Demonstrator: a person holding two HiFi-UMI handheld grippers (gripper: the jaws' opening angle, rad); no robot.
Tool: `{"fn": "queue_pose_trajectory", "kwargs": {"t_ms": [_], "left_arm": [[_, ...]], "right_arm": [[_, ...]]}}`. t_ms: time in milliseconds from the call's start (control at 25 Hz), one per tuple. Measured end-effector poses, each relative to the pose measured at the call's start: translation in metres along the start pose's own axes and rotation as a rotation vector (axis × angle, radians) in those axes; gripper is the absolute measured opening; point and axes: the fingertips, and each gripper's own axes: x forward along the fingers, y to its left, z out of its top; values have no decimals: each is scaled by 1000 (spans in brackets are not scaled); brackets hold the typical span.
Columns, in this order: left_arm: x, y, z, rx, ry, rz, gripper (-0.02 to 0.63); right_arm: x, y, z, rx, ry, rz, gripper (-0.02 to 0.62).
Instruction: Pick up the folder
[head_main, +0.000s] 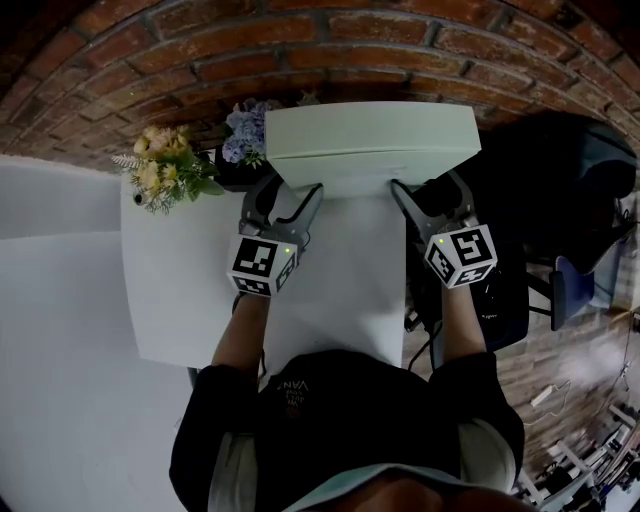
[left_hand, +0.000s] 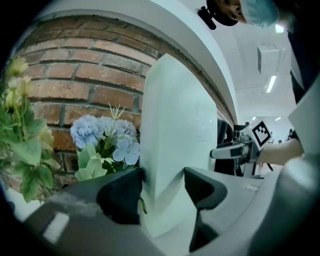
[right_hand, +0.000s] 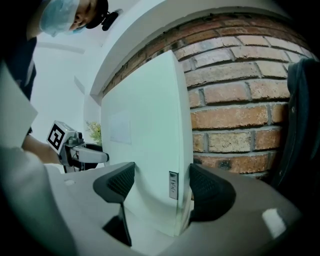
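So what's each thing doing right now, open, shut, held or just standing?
folder: closed, gripped at its near edge by both grippers.
left gripper: shut on the folder.
right gripper: shut on the folder.
yellow flowers: standing on the table, nothing holding them.
blue flowers: upright, by the folder's left corner.

Count, all views:
- Folder: 1, pale, thick.
- Hand-held gripper: 2, left and right, two jaws each, so 4 jaws in total.
- Marker cube: 2, one per gripper, left cube and right cube.
- Flower bunch: 2, one yellow-cream bunch and one blue bunch.
- Desk: 1, white.
- Brick wall: 1.
- Person: 1, both forearms in view.
- Dark bulky item at the right: 1, kind not clear.
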Motion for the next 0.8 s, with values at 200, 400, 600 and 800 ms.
{"fn": "queue_pose_trajectory", "kwargs": {"t_ms": [200,400,600,800], "left_arm": [[-12,-4,6,13,-2,0,266],[-24,-10,13,16,-5,-2,266],[-35,-14,19,18,-8,1,267],[-48,-19,24,20,-8,6,267]], "right_arm": [[-9,9,5,8,-3,-10,337],[-20,17,11,6,-9,-14,337],[-29,26,19,-5,-16,-15,337],[-38,35,24,-5,-22,-14,337]]}}
